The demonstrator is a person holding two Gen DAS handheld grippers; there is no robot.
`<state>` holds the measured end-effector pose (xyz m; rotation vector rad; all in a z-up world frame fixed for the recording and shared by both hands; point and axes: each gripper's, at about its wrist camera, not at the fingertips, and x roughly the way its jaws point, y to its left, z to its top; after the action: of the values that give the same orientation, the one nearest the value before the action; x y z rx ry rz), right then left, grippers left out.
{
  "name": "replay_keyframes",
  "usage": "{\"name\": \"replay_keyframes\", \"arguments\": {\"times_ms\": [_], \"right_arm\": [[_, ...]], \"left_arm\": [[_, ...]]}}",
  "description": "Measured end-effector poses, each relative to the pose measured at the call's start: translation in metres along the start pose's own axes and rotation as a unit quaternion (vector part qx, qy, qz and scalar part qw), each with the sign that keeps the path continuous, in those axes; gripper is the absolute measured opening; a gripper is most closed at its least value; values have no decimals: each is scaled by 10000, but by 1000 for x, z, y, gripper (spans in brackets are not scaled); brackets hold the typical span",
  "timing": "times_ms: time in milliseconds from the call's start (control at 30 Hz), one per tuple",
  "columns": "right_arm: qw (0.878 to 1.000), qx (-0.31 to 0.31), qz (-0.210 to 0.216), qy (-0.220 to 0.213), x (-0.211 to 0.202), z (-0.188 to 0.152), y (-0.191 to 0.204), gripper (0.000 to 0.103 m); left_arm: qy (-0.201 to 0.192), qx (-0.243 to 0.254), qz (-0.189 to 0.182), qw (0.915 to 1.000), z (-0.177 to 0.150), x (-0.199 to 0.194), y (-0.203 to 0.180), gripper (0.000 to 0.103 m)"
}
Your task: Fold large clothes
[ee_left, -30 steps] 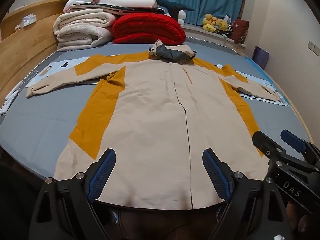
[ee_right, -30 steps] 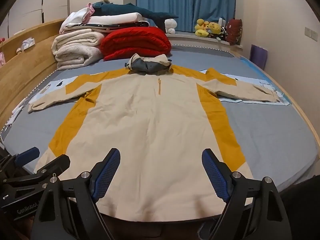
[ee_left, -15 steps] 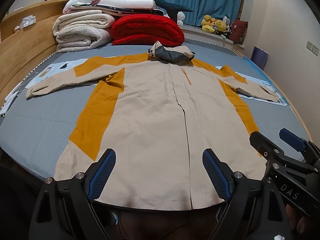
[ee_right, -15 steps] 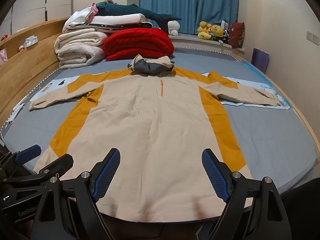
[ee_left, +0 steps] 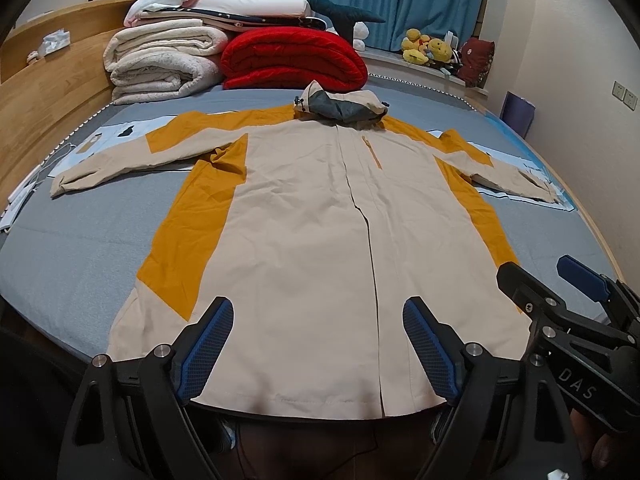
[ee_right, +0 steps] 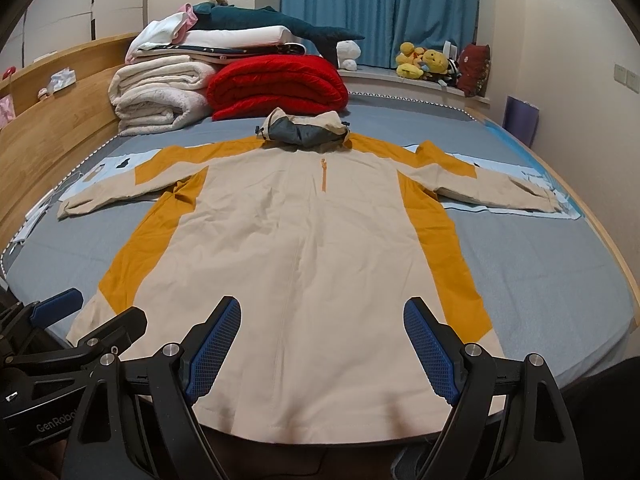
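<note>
A large beige and mustard-yellow hooded jacket (ee_left: 312,216) lies flat, front up, on the grey bed (ee_left: 80,240), both sleeves spread out, hem at the near edge. It also shows in the right wrist view (ee_right: 296,248). Its grey-lined hood (ee_right: 306,130) is bunched at the collar. My left gripper (ee_left: 318,344) is open and empty, held over the hem. My right gripper (ee_right: 322,344) is open and empty, over the hem too. Each gripper shows in the other's view: the right one (ee_left: 560,284) at the right, the left one (ee_right: 84,308) at the left.
Folded white blankets (ee_left: 160,64) and a red quilt (ee_left: 292,58) are stacked at the head of the bed. A wooden bed frame (ee_left: 44,92) runs along the left. Plush toys (ee_left: 428,50) sit on the sill by blue curtains. A wall is at the right.
Both grippers have risen or tilted slightly, so the jacket sits a little lower in each view. The jacket has not moved and both grippers stay open.
</note>
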<state>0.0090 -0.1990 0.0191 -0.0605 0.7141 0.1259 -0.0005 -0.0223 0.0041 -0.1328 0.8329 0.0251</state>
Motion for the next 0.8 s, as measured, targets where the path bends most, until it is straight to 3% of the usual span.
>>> {"name": "replay_keyframes", "arguments": {"times_ms": [800], "right_arm": [[10000, -6, 2, 60, 3, -6, 0, 84]], "left_arm": [[30, -10, -13, 10000, -4, 2, -2, 82]]}}
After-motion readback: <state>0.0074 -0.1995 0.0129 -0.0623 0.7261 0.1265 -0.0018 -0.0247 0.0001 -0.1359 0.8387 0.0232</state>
